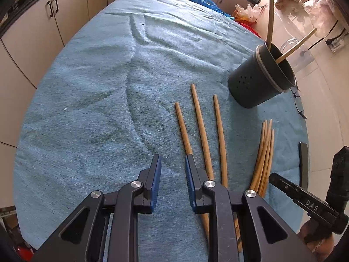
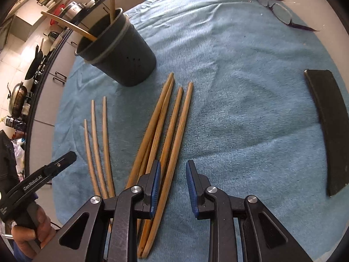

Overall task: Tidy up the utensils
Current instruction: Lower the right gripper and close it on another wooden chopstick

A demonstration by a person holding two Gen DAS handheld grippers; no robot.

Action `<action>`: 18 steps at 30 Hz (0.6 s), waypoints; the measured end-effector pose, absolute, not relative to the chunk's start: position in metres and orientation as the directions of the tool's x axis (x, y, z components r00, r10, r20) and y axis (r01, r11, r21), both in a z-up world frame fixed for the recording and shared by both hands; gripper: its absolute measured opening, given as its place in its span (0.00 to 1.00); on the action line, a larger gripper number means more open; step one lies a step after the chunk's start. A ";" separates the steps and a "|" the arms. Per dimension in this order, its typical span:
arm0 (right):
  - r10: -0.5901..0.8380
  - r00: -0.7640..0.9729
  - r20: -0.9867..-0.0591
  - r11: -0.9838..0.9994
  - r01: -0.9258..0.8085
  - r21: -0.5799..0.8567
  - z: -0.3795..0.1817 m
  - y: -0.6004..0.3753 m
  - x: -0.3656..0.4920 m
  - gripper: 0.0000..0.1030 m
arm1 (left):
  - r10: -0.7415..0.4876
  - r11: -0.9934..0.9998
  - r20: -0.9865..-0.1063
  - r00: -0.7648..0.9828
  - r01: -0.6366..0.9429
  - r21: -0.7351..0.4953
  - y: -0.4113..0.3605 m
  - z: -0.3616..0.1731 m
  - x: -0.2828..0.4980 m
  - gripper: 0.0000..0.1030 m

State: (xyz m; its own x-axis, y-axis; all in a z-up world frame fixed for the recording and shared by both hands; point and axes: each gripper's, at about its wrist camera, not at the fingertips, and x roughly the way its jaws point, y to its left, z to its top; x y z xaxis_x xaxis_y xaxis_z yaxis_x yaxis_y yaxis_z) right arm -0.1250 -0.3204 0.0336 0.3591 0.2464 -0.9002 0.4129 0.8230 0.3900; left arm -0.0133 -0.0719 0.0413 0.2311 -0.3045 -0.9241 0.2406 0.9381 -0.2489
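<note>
A black utensil holder [image 1: 259, 80] [image 2: 124, 50] stands on the blue towel with two chopsticks [image 1: 294, 45] in it. Three loose chopsticks [image 1: 200, 126] [image 2: 98, 144] lie side by side in front of it. A bundle of several more chopsticks [image 1: 265, 152] [image 2: 168, 126] lies to their right. My left gripper [image 1: 172, 163] hovers open just left of the three loose ones, nothing between its pads. My right gripper [image 2: 173, 166] hangs open over the near end of the bundle. The bundle's rightmost stick runs under the gap, close to the left pad, and is not pinched.
The blue towel [image 1: 87, 109] [image 2: 240, 87] covers the round table. A flat black object [image 2: 327, 131] lies at the right edge and a pair of glasses [image 2: 274, 8] at the far right. A hand [image 2: 32, 229] holds the left gripper. Cabinets and a counter surround the table.
</note>
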 end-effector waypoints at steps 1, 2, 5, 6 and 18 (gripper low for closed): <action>0.243 0.352 -0.904 0.828 0.411 0.382 0.032 -0.319 -0.123 0.25 | -0.304 0.938 -0.925 0.229 0.239 -0.249 -0.072 0.041 -0.013 0.20; 0.236 0.342 -0.910 0.834 0.409 0.370 0.029 -0.318 -0.121 0.23 | -0.305 0.939 -0.925 0.227 0.237 -0.251 -0.072 0.040 -0.013 0.20; 0.220 0.340 -0.914 0.844 0.404 0.353 0.027 -0.316 -0.119 0.19 | -0.306 0.938 -0.926 0.221 0.239 -0.252 -0.073 0.039 -0.012 0.20; 0.210 0.336 -0.918 0.850 0.401 0.341 0.028 -0.315 -0.118 0.15 | -0.306 0.937 -0.927 0.215 0.240 -0.254 -0.074 0.038 -0.012 0.20; 0.144 0.286 -0.947 0.851 0.452 0.266 0.029 -0.335 -0.130 0.12 | -0.313 0.929 -0.935 0.169 0.258 -0.264 -0.094 0.026 -0.003 0.20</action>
